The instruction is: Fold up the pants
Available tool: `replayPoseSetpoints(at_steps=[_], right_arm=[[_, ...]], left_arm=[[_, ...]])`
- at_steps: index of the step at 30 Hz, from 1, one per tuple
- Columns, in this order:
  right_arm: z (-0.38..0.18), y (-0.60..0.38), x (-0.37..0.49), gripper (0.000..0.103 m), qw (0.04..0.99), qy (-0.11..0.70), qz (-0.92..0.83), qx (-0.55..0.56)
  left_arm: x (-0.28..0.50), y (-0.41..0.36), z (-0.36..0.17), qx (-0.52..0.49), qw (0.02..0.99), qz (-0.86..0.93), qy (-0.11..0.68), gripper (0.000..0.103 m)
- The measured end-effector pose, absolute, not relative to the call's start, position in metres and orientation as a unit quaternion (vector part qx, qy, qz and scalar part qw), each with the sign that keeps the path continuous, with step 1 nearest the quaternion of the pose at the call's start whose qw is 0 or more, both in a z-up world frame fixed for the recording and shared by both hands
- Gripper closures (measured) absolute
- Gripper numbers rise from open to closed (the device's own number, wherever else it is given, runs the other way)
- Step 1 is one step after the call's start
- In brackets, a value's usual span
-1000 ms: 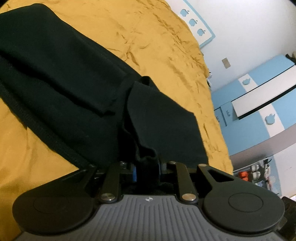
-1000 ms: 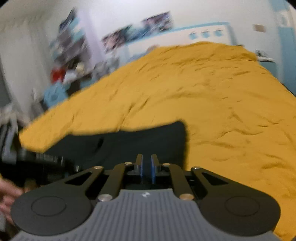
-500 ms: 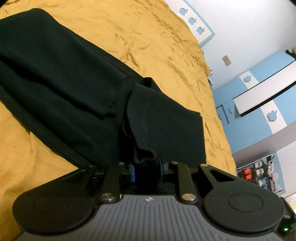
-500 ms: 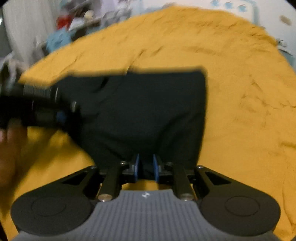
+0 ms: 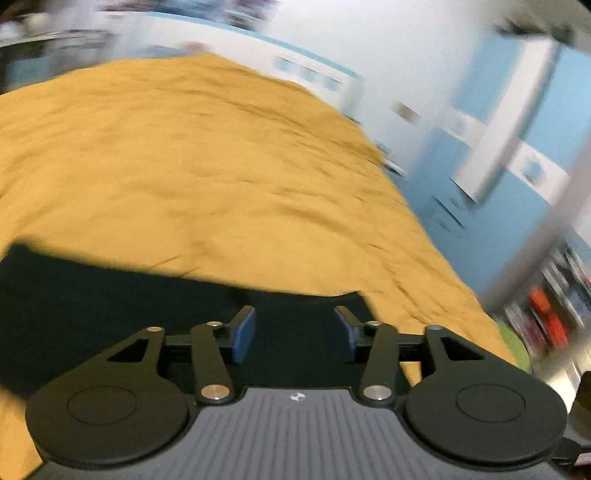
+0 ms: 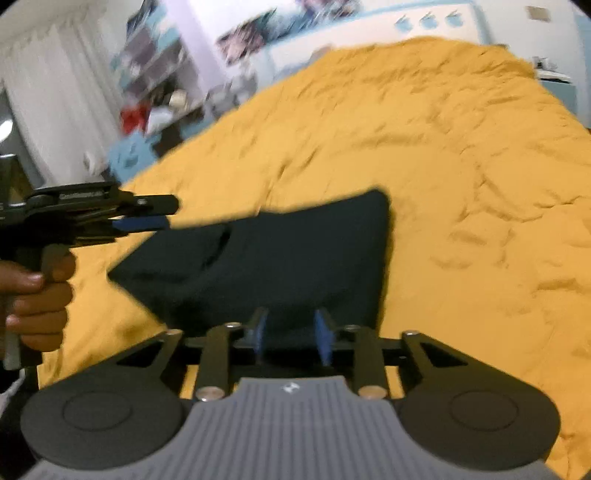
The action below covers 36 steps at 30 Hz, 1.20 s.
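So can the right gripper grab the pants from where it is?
Probably yes. The right gripper is open, its fingers pointing straight at the near edge of the pants on the bed, with nothing between.

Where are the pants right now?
The pants lie folded on the yellow bedspread, just ahead of the open right gripper, with the left gripper at their left edge.

We see a wrinkled mustard-yellow bedspread (image 6: 461, 155) covering the bed, a white and blue headboard (image 6: 424, 22) with apple shapes behind it, a blue and white wardrobe (image 5: 491, 155) (badly blurred), white curtains (image 6: 48, 96), and cluttered shelves (image 6: 155, 66) against the wall.
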State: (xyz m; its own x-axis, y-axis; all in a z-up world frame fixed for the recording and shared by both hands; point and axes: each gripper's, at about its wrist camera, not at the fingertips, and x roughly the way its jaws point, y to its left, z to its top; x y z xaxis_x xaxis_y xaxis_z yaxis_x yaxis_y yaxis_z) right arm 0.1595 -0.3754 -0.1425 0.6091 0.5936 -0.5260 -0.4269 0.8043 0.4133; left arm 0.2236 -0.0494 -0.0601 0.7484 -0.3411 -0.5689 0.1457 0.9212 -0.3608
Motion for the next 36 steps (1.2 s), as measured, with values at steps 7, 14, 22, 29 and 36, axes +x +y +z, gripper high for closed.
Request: replayPoseSetpoints(at_steps=[7,14,22,29,36], right_arm=[[-0.157,-0.396,0.169,0.066,0.884,0.378,0.222,0.161],[-0.167,-0.392,0.175,0.066,0.870,0.403,0.232,0.161],[-0.173,-0.387,0.178,0.099,0.859,0.424,0.257,0.127],[-0.177,-0.381,0.174,0.100,0.857,0.439,0.255,0.092],[-0.168,-0.393,0.171,0.089,0.863,0.417,0.272,0.088]], left_arm=[[0.328,-0.118,-0.080,-0.045,0.882,-0.242,0.401,0.045],[0.359,-0.150,-0.116,-0.002,0.853,-0.271,0.446,0.045],[0.362,-0.152,-0.120,0.001,0.860,-0.262,0.438,0.103],[0.370,-0.137,-0.122,-0.004,0.888,-0.174,0.426,0.103],[0.319,-0.065,-0.074,-0.105,0.904,-0.170,0.379,0.098]])
